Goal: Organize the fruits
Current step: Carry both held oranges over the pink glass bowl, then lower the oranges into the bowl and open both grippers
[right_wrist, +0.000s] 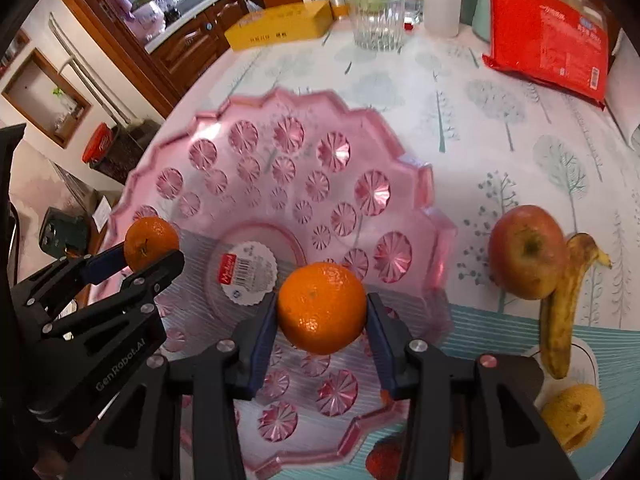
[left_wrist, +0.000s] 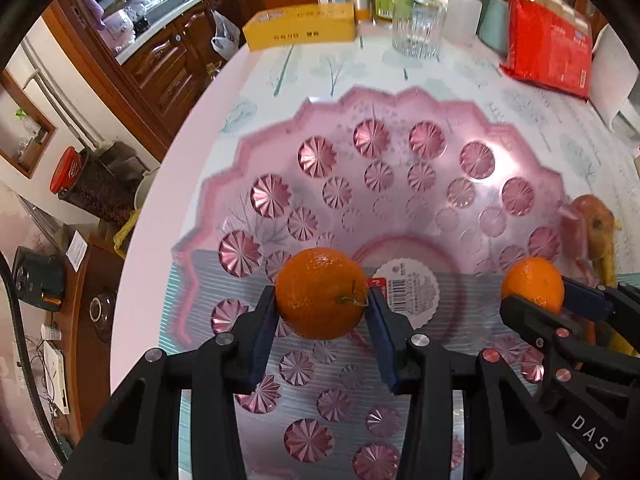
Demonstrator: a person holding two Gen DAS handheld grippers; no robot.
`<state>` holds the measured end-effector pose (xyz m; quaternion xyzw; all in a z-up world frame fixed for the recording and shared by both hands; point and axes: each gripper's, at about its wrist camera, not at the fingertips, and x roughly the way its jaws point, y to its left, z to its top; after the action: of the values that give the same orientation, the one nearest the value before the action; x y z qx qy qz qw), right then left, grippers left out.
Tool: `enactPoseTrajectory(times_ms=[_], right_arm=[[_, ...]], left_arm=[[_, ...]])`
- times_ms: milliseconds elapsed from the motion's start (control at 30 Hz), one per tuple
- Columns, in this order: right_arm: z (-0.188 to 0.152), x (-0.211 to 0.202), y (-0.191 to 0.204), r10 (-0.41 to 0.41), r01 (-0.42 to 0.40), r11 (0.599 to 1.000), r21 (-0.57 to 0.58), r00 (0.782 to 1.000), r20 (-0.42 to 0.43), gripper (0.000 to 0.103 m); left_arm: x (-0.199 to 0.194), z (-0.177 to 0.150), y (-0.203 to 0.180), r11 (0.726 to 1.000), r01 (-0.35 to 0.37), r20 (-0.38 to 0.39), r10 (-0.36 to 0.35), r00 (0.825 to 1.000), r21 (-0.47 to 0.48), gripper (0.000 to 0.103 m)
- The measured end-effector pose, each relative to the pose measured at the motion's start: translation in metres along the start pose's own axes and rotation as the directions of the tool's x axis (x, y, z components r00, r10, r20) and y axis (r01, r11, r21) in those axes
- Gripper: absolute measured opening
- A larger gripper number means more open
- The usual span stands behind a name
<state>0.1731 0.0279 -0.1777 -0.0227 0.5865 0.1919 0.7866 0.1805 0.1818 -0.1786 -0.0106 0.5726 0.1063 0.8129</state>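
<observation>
Here the left gripper [left_wrist: 322, 304] clamps a round orange mandarin with a green stem [left_wrist: 321, 293] between its blue pads, held over the scalloped pink translucent plastic bowl [left_wrist: 280, 152] near the white barcode sticker [left_wrist: 408, 292] at its base. The right gripper [right_wrist: 322, 312] pinches a second round orange mandarin [right_wrist: 322, 307] above the same bowl — both fruits sit off the bowl's floor. Beyond the bowl's right rim, on the tree-patterned tablecloth [right_wrist: 460, 92], a red-yellow apple [right_wrist: 526, 251] touches a browning banana [right_wrist: 560, 308]; a yellow sponge-like lump [right_wrist: 574, 412] lies nearer — a ribbed clear glass [right_wrist: 376, 22] stands at the far edge
</observation>
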Motion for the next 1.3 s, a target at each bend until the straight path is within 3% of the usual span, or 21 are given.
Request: enactPoseTrajectory(times_ms=[533,867,1100,1133,1200,1300], right_arm=[[0.005,0.017,0.019,-0.038,0.037,0.995,-0.089,0.999,-0.001,0.045],[0.006,0.015,0.012,-0.037,0.037,0.997,-0.062,0.999,0.004,0.045],[0.005,0.012,0.005,-0.004,0.003,1.0,-0.028,1.0,-0.008,0.046],[0.004,0.01,0.004,0.001,-0.001,1.0,-0.022,1.0,-0.005,0.047],[0.003,0.007,0.005,0.017,-0.017,1.0,-0.018,1.0,0.0,0.061],[0.001,-0.001,0.009,0.008,-0.007,0.999,-0.031,1.0,0.022,0.063]], left_arm=[[0.021,-0.005,-0.002,0.999,0.013,-0.045,-0.012,0.999,0.032,0.045],[0.012,-0.008,0.002,0.999,-0.002,-0.023,0.004,1.0,0.047,0.07],[0.005,-0.013,0.003,0.999,0.002,-0.029,-0.001,1.0,0.053,0.079],[0.003,-0.015,0.003,0.998,0.008,-0.03,-0.006,1.0,0.055,0.082],[-0.001,-0.017,0.003,0.998,0.023,-0.023,-0.021,1.0,0.055,0.089],[-0.011,-0.021,0.0,0.998,0.023,-0.008,-0.022,1.0,0.065,0.089]])
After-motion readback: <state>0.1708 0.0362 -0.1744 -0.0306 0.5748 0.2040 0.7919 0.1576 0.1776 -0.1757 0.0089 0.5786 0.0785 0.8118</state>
